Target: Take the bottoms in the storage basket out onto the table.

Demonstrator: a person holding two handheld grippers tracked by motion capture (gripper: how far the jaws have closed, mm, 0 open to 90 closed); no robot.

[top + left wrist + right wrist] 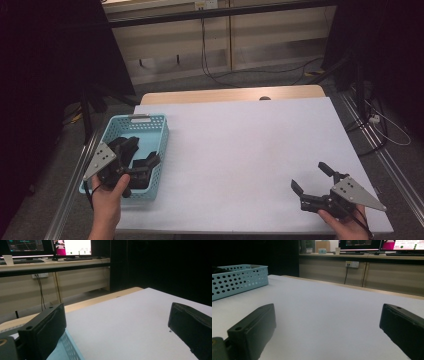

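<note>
A light blue perforated basket point(145, 119) stands at the left edge of the white table point(240, 140). Dark shapes lie inside it, too dim to identify and partly hidden by my left gripper point(141, 152). That gripper hangs over the basket's near half, open, with nothing between its jaws. In the left gripper view the left gripper point(116, 315) looks across bare table, with the basket's corner point(67, 347) below its left jaw. My right gripper point(309, 176) hovers low near the front right corner, open and empty. The right gripper point(327, 315) faces the basket point(239, 277) far to its left.
A wooden strip point(230, 94) borders the table's far edge. Beyond it are a cabinet wall point(220, 45) and floor cables point(260, 72). Metal rails point(380, 145) run along the right side. A desk with monitors point(72, 247) stands behind.
</note>
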